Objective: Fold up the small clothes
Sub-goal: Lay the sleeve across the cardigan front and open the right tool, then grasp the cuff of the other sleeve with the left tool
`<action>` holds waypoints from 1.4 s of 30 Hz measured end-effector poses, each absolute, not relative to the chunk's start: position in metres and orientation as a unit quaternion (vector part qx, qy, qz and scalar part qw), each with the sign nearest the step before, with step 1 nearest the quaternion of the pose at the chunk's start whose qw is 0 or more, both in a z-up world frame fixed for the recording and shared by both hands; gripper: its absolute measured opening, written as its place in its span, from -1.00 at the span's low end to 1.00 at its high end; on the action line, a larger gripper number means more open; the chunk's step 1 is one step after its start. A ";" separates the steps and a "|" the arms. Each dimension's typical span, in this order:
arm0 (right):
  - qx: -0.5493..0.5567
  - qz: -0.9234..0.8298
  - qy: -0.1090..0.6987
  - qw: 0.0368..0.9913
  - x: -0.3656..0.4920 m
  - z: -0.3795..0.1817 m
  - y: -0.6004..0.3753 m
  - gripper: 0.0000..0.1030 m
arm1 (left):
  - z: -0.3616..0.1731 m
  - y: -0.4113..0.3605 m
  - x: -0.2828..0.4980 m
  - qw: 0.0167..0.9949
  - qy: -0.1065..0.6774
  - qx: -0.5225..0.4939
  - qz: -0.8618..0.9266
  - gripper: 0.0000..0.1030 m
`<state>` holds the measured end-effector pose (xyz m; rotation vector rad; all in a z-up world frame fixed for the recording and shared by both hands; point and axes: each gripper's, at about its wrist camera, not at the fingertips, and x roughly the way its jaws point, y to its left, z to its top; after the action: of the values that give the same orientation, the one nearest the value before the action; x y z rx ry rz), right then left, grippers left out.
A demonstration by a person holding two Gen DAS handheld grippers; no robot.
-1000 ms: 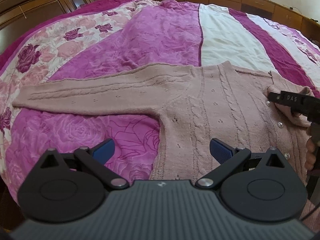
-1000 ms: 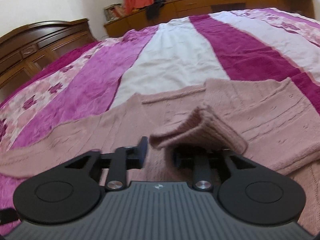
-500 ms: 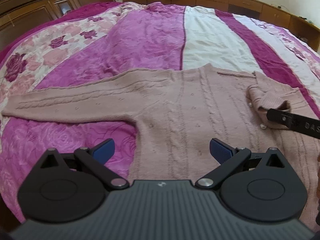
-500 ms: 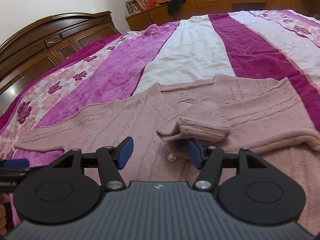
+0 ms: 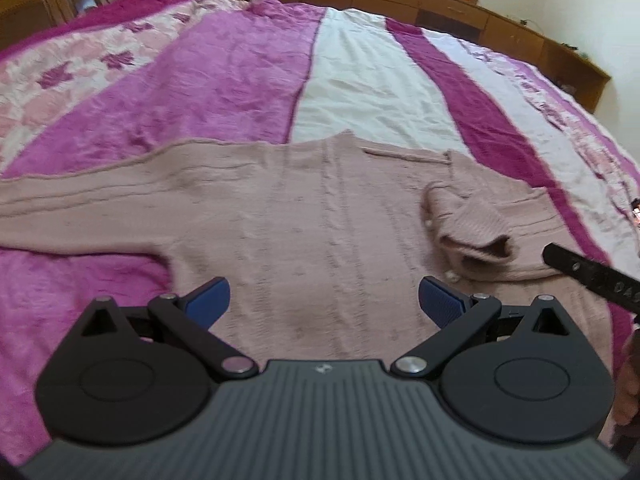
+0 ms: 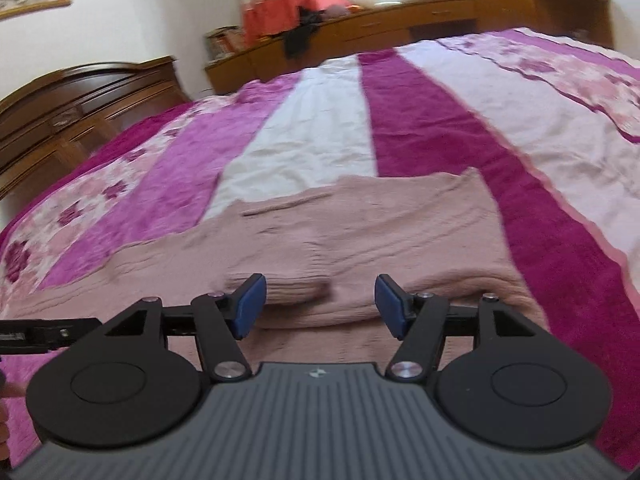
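Note:
A dusty pink knitted cardigan (image 5: 304, 220) lies flat on the bed, its left sleeve (image 5: 80, 200) stretched out to the left. Its right sleeve is folded inward over the body, and the ribbed cuff (image 5: 476, 232) rests on the chest beside small pearl buttons. My left gripper (image 5: 324, 300) hovers open above the lower body of the cardigan, holding nothing. In the right wrist view the right gripper (image 6: 320, 304) is open just short of the folded sleeve's cuff (image 6: 296, 284), apart from it. The cardigan (image 6: 400, 232) fills the middle of that view.
The bed carries a striped quilt (image 5: 224, 80) in purple, white and magenta with floral bands. A dark wooden headboard (image 6: 80, 108) stands at the left, and low wooden cabinets (image 5: 420, 0) line the far wall. A black garment (image 6: 300, 36) hangs over the cabinet.
The right gripper let go of the sleeve cuff, opened wide and drew back; the cuff now lies on the cardigan's chest. The left gripper shifted right and forward over the cardigan, still open.

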<state>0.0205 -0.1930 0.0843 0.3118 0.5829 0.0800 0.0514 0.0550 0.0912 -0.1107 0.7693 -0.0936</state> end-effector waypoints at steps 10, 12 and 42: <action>0.152 -0.004 0.292 0.944 0.035 0.056 -0.211 0.28 | 0.084 0.011 0.087 0.919 0.375 -0.060 -0.109 0.87; 0.163 -0.010 0.303 0.939 0.038 0.046 -0.215 0.27 | 0.079 0.001 0.096 0.914 0.381 -0.066 -0.121 0.81; 0.137 0.006 0.291 0.947 0.036 0.019 -0.214 0.27 | 0.058 -0.032 0.116 0.884 0.389 -0.176 -0.189 -0.54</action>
<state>0.0357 -0.2136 0.0190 0.2796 0.5917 0.0116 0.1161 -0.0318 0.0577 -0.3667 0.8103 -0.3938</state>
